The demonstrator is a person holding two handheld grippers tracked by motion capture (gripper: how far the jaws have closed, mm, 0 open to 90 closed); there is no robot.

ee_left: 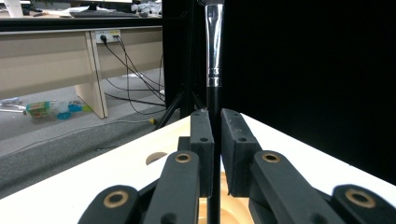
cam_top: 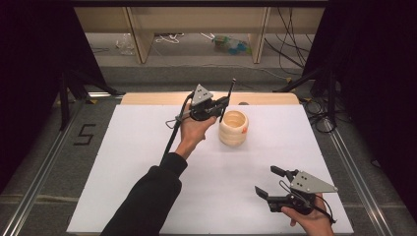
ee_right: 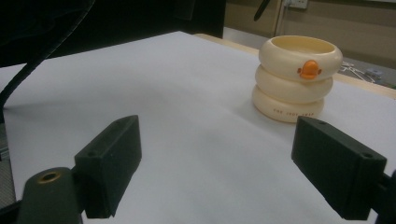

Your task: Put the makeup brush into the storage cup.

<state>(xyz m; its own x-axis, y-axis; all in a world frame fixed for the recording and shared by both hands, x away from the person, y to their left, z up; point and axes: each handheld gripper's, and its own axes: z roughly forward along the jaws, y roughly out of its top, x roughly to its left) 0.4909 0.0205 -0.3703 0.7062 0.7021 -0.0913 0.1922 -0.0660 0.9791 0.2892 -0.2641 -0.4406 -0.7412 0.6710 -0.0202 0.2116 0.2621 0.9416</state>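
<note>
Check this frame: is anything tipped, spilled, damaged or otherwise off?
Nothing stands out. The cream holder stands upright on the white table, and the left hand-held gripper clamps the black brush upright above it. The right hand-held gripper is open, apart.

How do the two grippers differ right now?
The left gripper is shut on a black brush handle; the right gripper stands open with nothing between its jaws. The left is raised beside the cream ringed cup; the right sits low, well apart from it. Both have black jaws.

A cream ringed holder (cam_top: 233,128) stands on the white table (cam_top: 147,162).
</note>
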